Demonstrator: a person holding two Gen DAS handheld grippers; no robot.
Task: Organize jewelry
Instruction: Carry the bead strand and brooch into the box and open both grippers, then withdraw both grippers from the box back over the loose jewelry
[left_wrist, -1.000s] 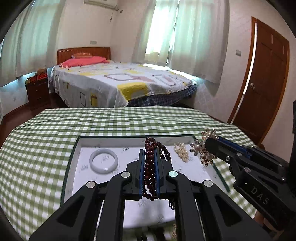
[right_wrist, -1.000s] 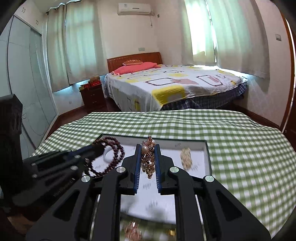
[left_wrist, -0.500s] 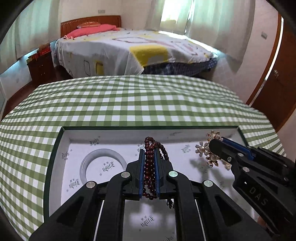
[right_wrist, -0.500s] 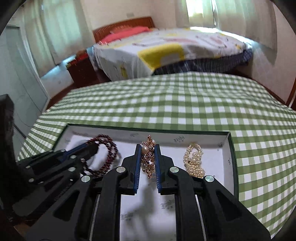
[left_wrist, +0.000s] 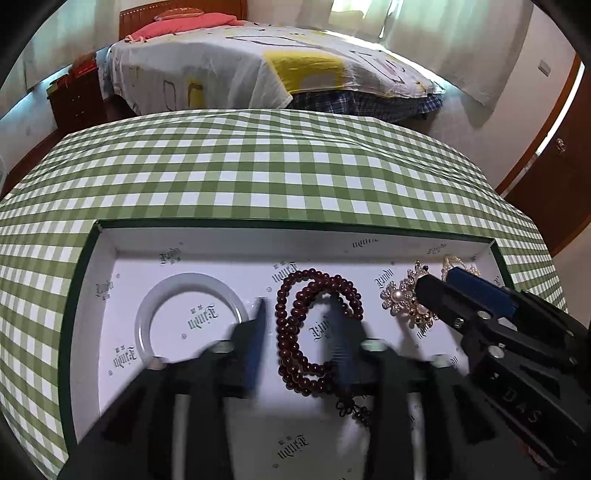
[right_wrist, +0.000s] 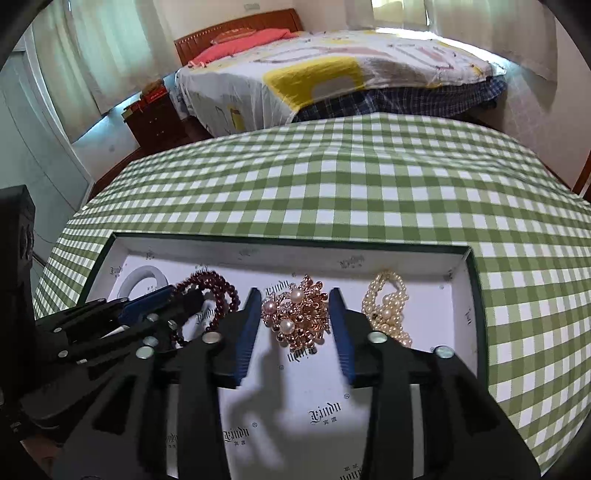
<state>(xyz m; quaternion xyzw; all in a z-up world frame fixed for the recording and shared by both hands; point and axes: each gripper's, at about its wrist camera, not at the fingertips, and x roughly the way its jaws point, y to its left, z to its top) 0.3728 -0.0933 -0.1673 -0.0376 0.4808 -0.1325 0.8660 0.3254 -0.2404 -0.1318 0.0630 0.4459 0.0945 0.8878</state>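
Note:
A white-lined jewelry box (left_wrist: 221, 236) with a dark green rim lies on the checked tablecloth. In it lie a pale jade bangle (left_wrist: 147, 314), a dark red bead bracelet (left_wrist: 291, 332), a gold and pearl brooch (right_wrist: 295, 317) and a pearl bracelet (right_wrist: 388, 306). My left gripper (left_wrist: 299, 314) is open, its blurred fingers either side of the bead bracelet, which rests on the box floor. My right gripper (right_wrist: 293, 295) is open around the brooch, which lies on the floor. The right gripper also shows in the left wrist view (left_wrist: 436, 280), over the brooch (left_wrist: 402, 295).
The box (right_wrist: 476, 295) sits near the table's front edge; green checked cloth (left_wrist: 277, 166) stretches beyond it. A bed (right_wrist: 332, 66) and a dark nightstand (right_wrist: 155, 118) stand behind the table. A wooden door (left_wrist: 554, 166) is at the right.
Both grippers came down into the box and opened. The bead bracelet and the brooch, held half a second ago, now lie released on the box floor.

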